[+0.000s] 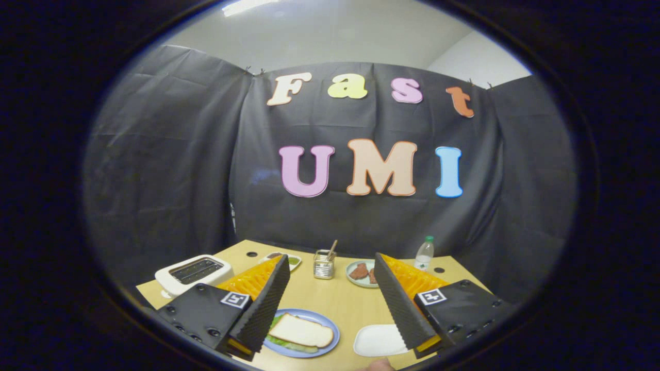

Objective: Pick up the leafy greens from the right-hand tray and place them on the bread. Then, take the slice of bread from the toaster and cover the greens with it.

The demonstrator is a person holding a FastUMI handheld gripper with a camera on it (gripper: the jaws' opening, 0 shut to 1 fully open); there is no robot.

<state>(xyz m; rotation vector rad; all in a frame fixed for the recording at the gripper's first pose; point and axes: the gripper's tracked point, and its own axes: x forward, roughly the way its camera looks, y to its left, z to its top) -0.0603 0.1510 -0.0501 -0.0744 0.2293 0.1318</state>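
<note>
Blue plate [330, 337]: bread [301, 331] over greens [281, 341] | gripper [330, 265] fingers apart, empty

Bread slice [308, 330] tops greens [281, 341], seemingly, on plate [330, 335] beside toaster [194, 272].

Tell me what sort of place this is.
Likely a staged kitchen-table booth: a wooden table backed by black cloth, a toaster, and a plate holding a sandwich. The gripper hangs open above it.
</note>
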